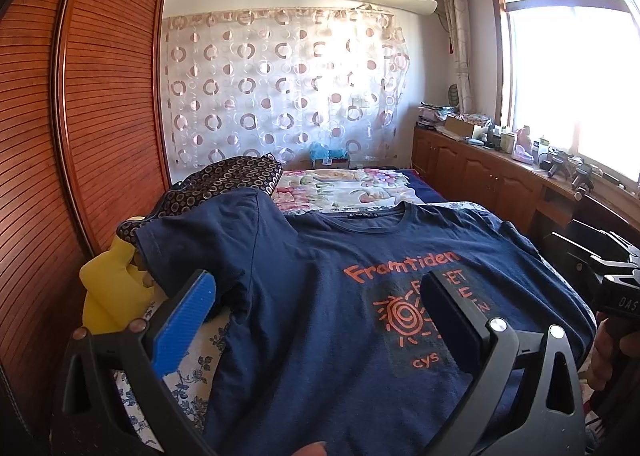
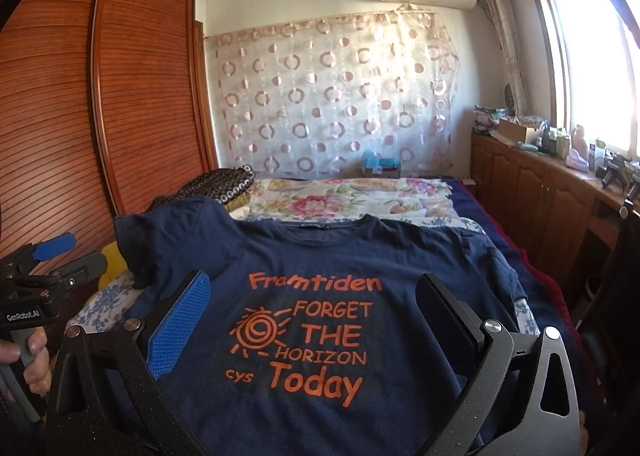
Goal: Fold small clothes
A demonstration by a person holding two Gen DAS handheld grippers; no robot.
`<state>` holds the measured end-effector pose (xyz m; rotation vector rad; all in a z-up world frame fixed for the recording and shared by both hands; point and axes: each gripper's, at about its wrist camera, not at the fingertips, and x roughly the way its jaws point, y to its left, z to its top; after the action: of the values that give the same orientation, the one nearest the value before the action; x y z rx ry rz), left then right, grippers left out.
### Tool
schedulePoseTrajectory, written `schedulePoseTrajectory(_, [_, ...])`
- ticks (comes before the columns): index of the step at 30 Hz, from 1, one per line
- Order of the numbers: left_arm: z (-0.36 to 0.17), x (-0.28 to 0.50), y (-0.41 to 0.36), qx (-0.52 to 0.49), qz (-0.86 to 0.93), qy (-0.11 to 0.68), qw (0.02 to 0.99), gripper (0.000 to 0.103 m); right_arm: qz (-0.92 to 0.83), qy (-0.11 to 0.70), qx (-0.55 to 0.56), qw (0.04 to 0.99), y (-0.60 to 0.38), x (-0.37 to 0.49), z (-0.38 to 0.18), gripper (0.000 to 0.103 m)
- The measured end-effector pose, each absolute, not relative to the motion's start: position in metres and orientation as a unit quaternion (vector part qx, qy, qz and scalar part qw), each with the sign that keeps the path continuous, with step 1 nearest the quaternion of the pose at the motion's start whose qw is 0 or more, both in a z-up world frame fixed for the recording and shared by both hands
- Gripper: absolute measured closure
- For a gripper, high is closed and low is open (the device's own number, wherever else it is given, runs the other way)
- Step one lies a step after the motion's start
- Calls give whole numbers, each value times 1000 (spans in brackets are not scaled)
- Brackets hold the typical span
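The navy shirt [image 2: 320, 256] lay flat on the bed [image 2: 360, 191]; both grippers, left [image 1: 320, 320] and right [image 2: 312, 320], hovered above it, fingers spread wide, grasping nothing.

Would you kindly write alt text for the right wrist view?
A navy T-shirt with orange print lies flat on a bed, framed by the open right gripper. The left gripper sits at far left, beside a wooden wardrobe.

Open room is being left above the navy T-shirt [image 2: 320, 256]. The left side is being crowded by the wardrobe [image 1: 100, 95], a yellow item [image 1: 108, 292], possibly a cushion, and patterned cloth [image 1: 232, 175].
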<state>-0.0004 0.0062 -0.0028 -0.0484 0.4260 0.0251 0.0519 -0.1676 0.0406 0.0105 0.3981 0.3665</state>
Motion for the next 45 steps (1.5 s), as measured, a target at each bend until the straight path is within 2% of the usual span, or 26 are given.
schedulePoseTrajectory(45, [1,0,10,-16,16,206,978,0,181,196,5,964,-168,51,41,0])
